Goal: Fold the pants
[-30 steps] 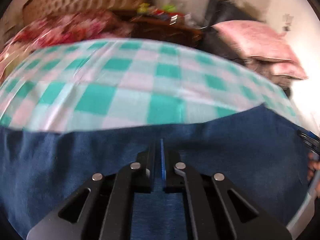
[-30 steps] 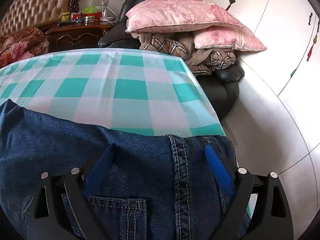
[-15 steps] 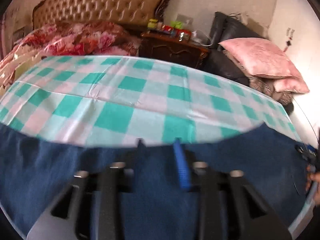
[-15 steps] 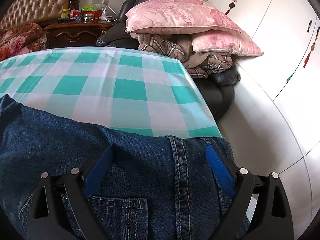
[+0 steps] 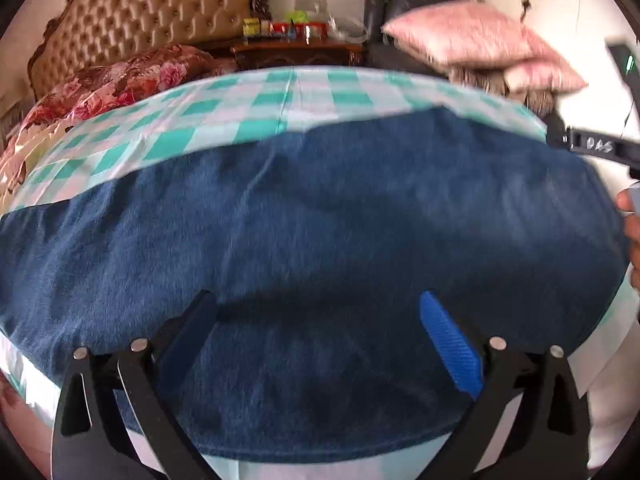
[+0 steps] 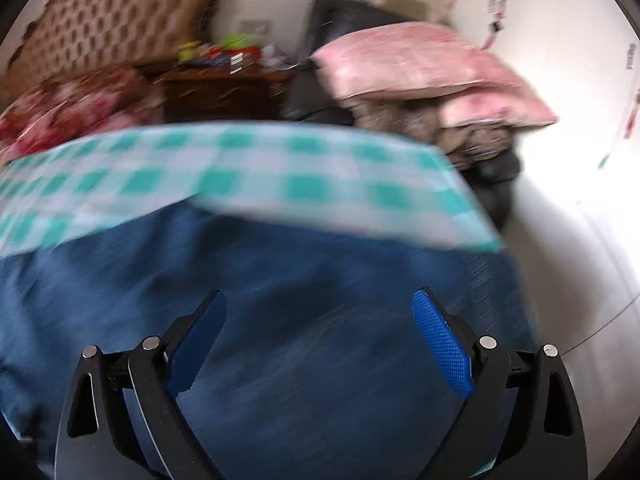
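Left wrist view: the left claw (image 5: 316, 320) tilts down over the pants (image 5: 320, 220). Its jaws are opening, spread wide with two blue pads; only flat denim lies under the gap and neither pad presses it. The one pair of pants lies spread across the checked cloth (image 5: 280, 100) on the counter, filling most of the view. At the right edge a hand (image 5: 630, 220) shows beside the black frame of the right claw (image 5: 592, 146); its jaws are hidden here. Beyond the counter stand one tufted headboard (image 5: 160, 28), one flowered quilt (image 5: 120, 80), one dark nightstand (image 5: 296, 50) and two pink pillows (image 5: 472, 40). A second ago this claw was clamped shut on a fold of denim near the pants' far edge; now it has let go and drawn back, so far more denim lies ahead of it.

Right wrist view, blurred: the right claw (image 6: 320, 320) also tilts down over the pants (image 6: 280, 280), its jaws wide apart with two pads and nothing pinched between them. The checked cloth (image 6: 280, 168) shows beyond the denim, and the two pillows (image 6: 400, 64) sit stacked on a dark chair (image 6: 340, 12) to the right. A second ago this claw was just as wide, hovering close over the waistband seam and a pocket; it has since pulled back, and those details are lost in blur.
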